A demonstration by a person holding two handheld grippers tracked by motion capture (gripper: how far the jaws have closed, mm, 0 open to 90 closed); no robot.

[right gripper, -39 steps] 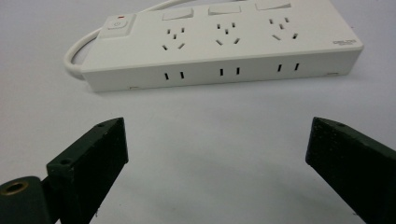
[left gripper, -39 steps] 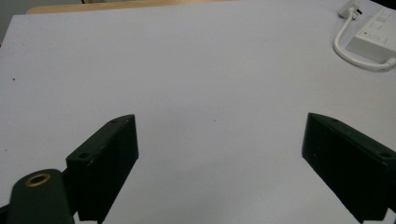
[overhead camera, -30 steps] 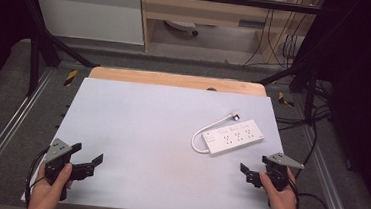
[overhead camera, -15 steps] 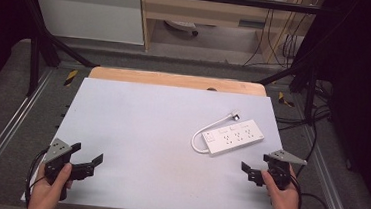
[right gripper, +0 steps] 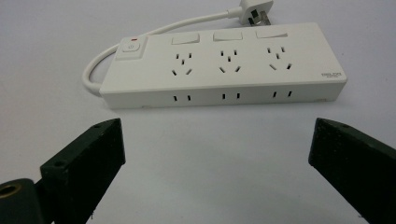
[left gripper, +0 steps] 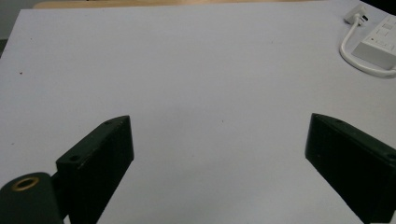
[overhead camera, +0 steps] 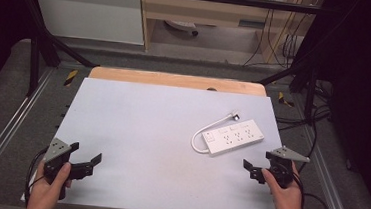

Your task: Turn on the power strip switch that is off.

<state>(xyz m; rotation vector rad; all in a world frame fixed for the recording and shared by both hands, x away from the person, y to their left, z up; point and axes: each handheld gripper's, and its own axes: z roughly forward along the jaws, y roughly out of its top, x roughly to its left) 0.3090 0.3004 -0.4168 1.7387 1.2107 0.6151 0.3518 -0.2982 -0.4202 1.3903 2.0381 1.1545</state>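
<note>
A white power strip (overhead camera: 234, 137) lies flat at the right of the white table top (overhead camera: 151, 127), its short cable (overhead camera: 200, 137) looping back to a plug (overhead camera: 234, 115). In the right gripper view the strip (right gripper: 224, 65) faces up, showing three socket sets, a switch (right gripper: 130, 46) at its left end and the plug (right gripper: 252, 11) behind it. My right gripper (overhead camera: 257, 163) (right gripper: 217, 123) is open a little in front of the strip, apart from it. My left gripper (overhead camera: 87, 154) (left gripper: 219, 122) is open at the near left with nothing between its jaws. The strip (left gripper: 380, 44) lies far off to its right.
A wooden strip (overhead camera: 175, 79) runs along the table's far edge. Metal rails (overhead camera: 0, 140) flank the table on both sides. Dark cables (overhead camera: 311, 204) trail on the floor at the right. A hand holds each gripper near the front edge.
</note>
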